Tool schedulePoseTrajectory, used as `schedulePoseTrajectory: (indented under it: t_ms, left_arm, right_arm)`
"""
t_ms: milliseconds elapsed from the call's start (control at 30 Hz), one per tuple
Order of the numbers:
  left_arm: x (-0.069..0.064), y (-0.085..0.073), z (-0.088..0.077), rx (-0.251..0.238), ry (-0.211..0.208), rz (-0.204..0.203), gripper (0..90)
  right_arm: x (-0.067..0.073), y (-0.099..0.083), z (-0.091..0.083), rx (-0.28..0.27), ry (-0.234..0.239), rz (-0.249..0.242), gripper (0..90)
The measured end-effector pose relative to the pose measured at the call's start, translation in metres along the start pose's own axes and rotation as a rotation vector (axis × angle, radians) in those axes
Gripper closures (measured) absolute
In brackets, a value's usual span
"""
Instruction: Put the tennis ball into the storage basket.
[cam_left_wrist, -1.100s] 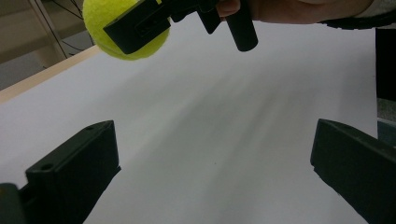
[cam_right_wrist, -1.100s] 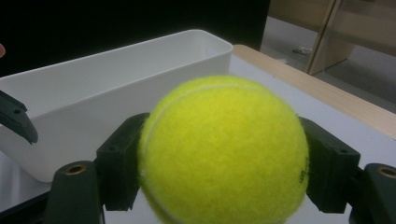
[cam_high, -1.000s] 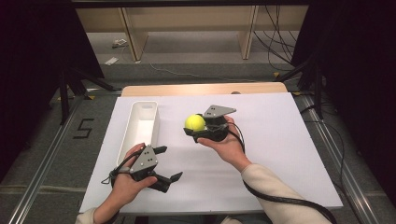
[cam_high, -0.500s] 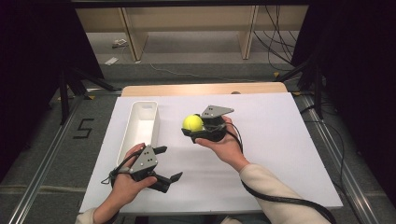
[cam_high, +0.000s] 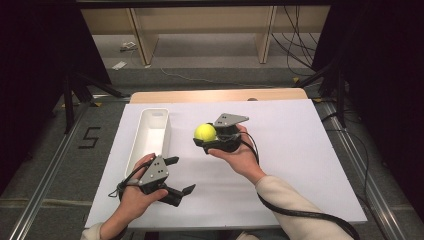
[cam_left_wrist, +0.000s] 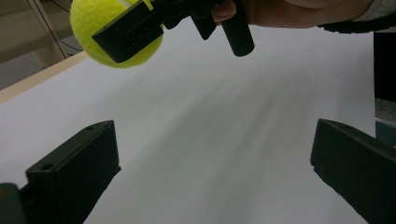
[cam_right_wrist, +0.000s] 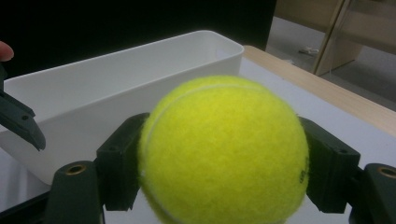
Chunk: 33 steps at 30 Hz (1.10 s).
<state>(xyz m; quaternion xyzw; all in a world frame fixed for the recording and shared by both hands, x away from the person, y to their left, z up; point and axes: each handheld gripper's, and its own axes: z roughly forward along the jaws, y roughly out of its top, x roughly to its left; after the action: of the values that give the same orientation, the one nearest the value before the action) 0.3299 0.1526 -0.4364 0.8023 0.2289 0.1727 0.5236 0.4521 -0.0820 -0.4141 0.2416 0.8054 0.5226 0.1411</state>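
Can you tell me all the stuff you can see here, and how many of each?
tennis ball: one, yellow-green, clamped in the right gripper above the table, beside the bin
bin: one, white, long and narrow, on the left part of the table
table: one, white top with a bare wooden strip at its far edge
shelf unit: one, light wood, on the floor beyond the table
floor mark "5": one, black, left of the table
right gripper: one, black, jaws closed on the ball
left gripper: one, black, jaws open, low over the near left of the table
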Motion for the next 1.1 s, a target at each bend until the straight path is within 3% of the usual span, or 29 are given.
schedulePoseTrajectory:
  t_ms: [1100]
  left_arm:
    - [0.0,0.0,0.0,0.0,-0.002,0.001,0.6]
  right_arm:
    - [0.01,0.004,0.015,-0.001,0.029,-0.01,26.7]
